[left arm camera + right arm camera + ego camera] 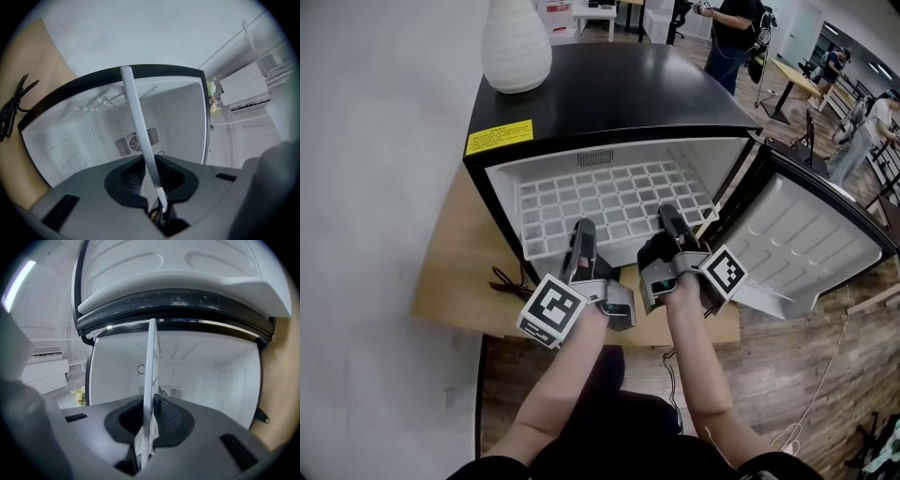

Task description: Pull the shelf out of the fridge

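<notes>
- the left tool is clenched on the front edge of the white grid shelf. in the left gripper view the tool has the shelf's pale rim running straight between its dark pads.
- the right tool is clenched the same way on that front edge, just beside the left one. in the right gripper view the tool has the shelf seen edge-on between its pads.
- each tool is held by a bare forearm coming up from the bottom of the head view, with the marker cubes facing the camera.
- the shelf lies flat inside the fridge. its front edge is at the mouth of the opening and the rest reaches back into the white interior.
- a round fan vent shows on the back wall of the compartment.
- the fridge door stands swung open to the right, white inner liner facing up.
- on the black top sit a ribbed white vase — near the back left — and a yellow label at the front edge.
- the fridge stands on a wooden board. a dark cable lies on the board at the fridge's left foot.
- people stand well apart in the room behind.
</notes>
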`<act>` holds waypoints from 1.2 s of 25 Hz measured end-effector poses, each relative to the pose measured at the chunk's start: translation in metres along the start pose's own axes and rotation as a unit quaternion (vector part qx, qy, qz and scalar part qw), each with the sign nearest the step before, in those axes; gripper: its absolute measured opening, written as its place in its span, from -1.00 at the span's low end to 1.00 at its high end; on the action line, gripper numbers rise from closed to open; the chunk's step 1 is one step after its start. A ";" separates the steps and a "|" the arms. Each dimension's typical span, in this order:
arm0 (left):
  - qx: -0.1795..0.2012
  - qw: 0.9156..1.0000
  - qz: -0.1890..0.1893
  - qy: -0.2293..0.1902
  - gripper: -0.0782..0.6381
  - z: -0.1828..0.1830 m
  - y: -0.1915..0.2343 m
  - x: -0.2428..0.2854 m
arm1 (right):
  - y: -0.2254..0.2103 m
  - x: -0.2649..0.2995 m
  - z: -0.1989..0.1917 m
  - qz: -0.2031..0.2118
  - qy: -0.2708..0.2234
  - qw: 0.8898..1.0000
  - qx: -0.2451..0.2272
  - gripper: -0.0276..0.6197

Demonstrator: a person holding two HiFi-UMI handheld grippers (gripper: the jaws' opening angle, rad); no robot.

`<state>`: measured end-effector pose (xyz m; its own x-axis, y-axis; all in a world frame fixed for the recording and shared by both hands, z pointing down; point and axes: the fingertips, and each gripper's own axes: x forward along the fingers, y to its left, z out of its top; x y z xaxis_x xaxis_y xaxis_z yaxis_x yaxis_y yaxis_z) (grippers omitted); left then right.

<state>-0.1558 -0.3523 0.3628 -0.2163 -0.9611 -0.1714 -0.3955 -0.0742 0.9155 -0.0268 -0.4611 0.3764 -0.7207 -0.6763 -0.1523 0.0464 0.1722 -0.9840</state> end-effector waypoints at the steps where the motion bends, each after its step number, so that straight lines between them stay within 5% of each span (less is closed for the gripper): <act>1: -0.001 1.000 0.000 0.000 -0.62 0.000 0.000 0.000 | 0.000 0.000 0.000 0.000 -0.001 1.000 0.000 -0.86; 30: -0.008 1.000 0.001 0.008 -0.64 -0.001 0.002 0.001 | -0.001 -0.001 0.000 -0.002 -0.008 1.000 0.008 -0.86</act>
<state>-0.1558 -0.3536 0.3649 -0.2029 -0.9653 -0.1645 -0.3813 -0.0768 0.9213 -0.0264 -0.4609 0.3780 -0.7092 -0.6888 -0.1505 0.0547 0.1591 -0.9857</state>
